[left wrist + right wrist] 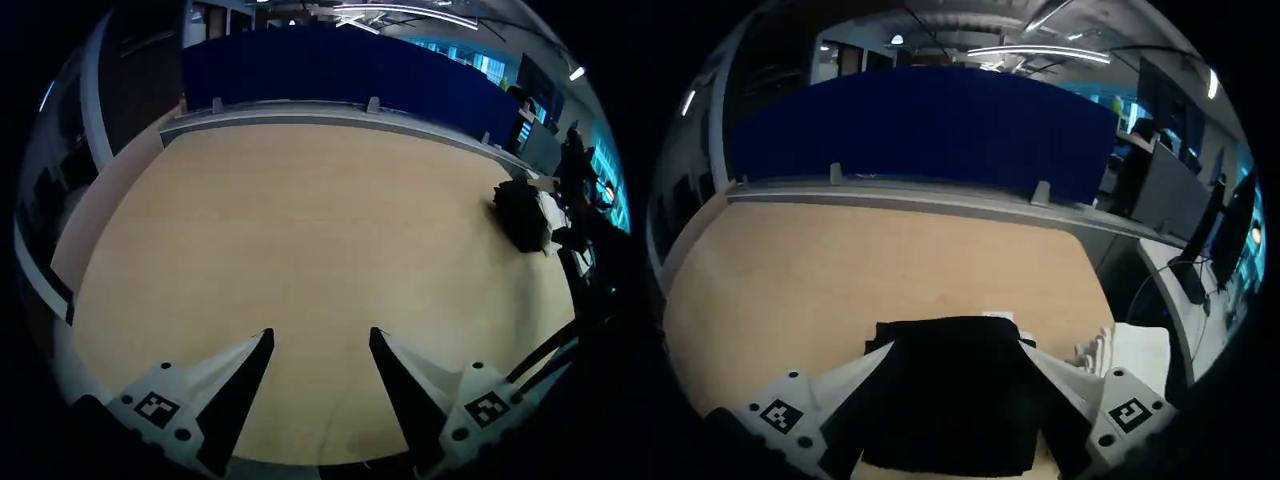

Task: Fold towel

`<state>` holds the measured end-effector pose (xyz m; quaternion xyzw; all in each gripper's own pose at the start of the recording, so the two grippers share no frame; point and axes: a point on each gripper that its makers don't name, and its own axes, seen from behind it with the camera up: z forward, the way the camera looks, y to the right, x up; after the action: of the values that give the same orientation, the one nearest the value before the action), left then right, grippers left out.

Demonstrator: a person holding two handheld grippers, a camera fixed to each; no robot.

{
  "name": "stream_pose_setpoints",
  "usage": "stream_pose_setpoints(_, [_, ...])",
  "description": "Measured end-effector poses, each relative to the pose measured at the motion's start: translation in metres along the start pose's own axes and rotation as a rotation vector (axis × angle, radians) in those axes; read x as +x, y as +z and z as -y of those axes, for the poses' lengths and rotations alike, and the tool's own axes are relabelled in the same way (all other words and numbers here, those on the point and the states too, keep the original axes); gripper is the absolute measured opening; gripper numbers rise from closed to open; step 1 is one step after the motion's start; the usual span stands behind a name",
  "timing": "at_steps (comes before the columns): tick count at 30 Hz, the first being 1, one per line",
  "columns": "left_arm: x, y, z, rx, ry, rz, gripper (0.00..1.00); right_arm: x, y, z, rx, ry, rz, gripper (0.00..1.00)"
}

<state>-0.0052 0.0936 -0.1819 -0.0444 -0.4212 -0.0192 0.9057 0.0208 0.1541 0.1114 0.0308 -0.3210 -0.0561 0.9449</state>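
A folded black towel (950, 400) lies on the wooden table (840, 272) directly under my right gripper (956, 346). The right gripper's white fingers (856, 380) stand wide apart on either side of the towel, open and not pressing on it. The towel hides the inner sides of both fingers. In the left gripper view the same dark towel pile (520, 214) sits far off near the table's right edge. My left gripper (320, 334) hovers open over bare tabletop (304, 232), with nothing between its fingers.
A stack of white folded cloths (1130, 348) rests just right of the black towel, near the table's right edge. A blue partition (920, 128) on a grey rail (920, 196) closes the far side. Desks and monitors (1228, 224) stand beyond on the right.
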Motion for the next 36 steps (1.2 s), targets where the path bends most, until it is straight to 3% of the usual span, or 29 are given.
stream_pose_setpoints(12, [0.02,0.009,0.001,-0.046,0.02,-0.044,0.88,-0.006,-0.097,0.049,0.011,0.102,-0.163,1.0])
stream_pose_setpoints(20, [0.03,0.014,0.0,-0.077,0.043,-0.07,0.88,-0.023,-0.15,0.091,0.014,0.153,-0.21,1.0])
stream_pose_setpoints(24, [0.036,0.016,0.002,-0.083,0.047,-0.09,0.88,-0.029,-0.168,0.109,0.01,0.156,-0.217,1.0])
stream_pose_setpoints(28, [0.044,0.017,0.006,-0.082,0.048,-0.124,0.88,-0.032,-0.174,0.125,0.026,0.138,-0.22,1.0])
stream_pose_setpoints(36, [0.082,0.014,0.02,-0.067,0.017,-0.277,0.88,-0.012,-0.186,0.151,0.029,0.124,-0.307,1.0])
